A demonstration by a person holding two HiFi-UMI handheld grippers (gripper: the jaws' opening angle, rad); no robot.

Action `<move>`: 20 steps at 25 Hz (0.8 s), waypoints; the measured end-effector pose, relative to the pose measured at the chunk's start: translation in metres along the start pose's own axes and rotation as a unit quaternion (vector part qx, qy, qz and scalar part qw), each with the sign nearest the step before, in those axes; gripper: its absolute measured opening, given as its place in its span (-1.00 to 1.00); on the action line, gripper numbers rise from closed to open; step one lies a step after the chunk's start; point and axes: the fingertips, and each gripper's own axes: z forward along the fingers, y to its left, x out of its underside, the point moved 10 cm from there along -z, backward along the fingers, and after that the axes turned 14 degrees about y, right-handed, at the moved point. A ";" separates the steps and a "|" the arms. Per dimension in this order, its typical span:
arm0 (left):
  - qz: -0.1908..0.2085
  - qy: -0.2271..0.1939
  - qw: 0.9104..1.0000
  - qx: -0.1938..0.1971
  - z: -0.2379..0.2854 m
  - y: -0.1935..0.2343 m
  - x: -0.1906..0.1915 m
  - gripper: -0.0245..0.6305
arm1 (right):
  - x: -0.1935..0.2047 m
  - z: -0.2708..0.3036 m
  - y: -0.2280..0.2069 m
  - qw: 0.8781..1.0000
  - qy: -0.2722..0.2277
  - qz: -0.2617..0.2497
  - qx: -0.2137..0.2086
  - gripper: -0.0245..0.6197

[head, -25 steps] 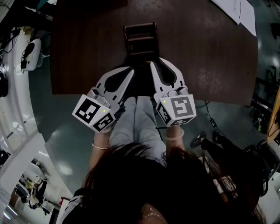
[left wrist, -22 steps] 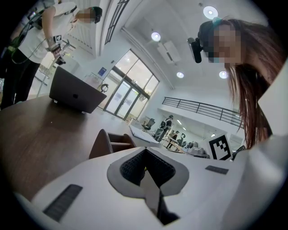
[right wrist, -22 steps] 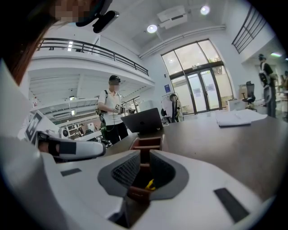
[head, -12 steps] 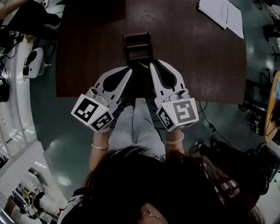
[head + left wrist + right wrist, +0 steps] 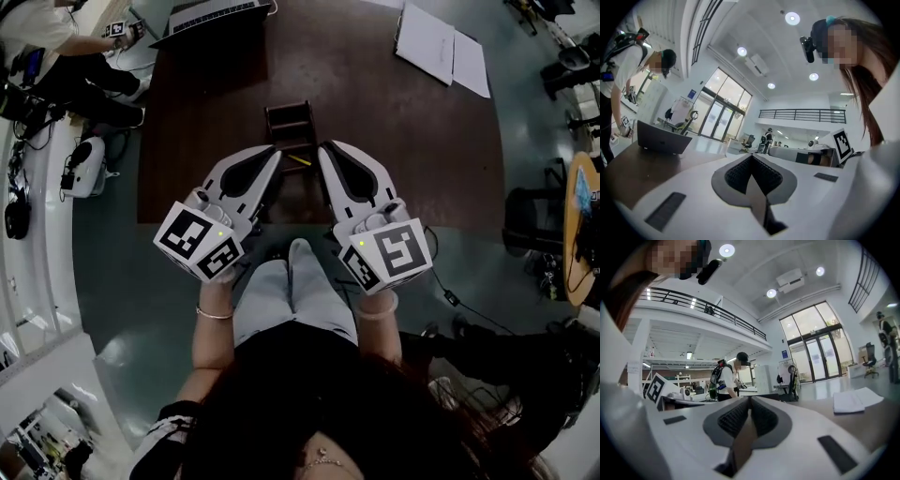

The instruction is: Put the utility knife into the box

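A small dark open box (image 5: 289, 125) stands on the brown table (image 5: 394, 131). Just in front of it lies the utility knife (image 5: 300, 160), seen only as a thin yellow sliver. My left gripper (image 5: 273, 152) hovers by the table's near edge, left of the knife. Opposite it, my right gripper (image 5: 322, 148) is held right of the knife. Neither touches the knife or the box. In the left gripper view the left gripper (image 5: 751, 157) is shut and empty and looks across the room. The right gripper (image 5: 750, 399) is likewise shut and empty in its own view.
A laptop (image 5: 212, 11) sits at the table's far left and papers (image 5: 439, 44) at its far right. A person (image 5: 49, 39) stands beyond the table's left corner. Chairs (image 5: 530, 217) and cables crowd the floor on the right.
The head view has pulled back, so more of the table and room shows. The yellow knife has come into sight between the gripper tips. Both grippers stay shut near the table's edge.
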 end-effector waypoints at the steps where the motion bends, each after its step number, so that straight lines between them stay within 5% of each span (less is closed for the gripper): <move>1: 0.008 -0.004 1.000 0.002 -0.001 -0.003 -0.006 -0.93 | -0.005 -0.005 0.001 1.000 -0.006 -0.004 0.000 -0.83; 20: 0.074 -0.019 0.997 0.032 -0.020 -0.039 -0.051 -0.93 | -0.042 -0.042 0.024 0.998 -0.045 -0.045 0.009 -0.88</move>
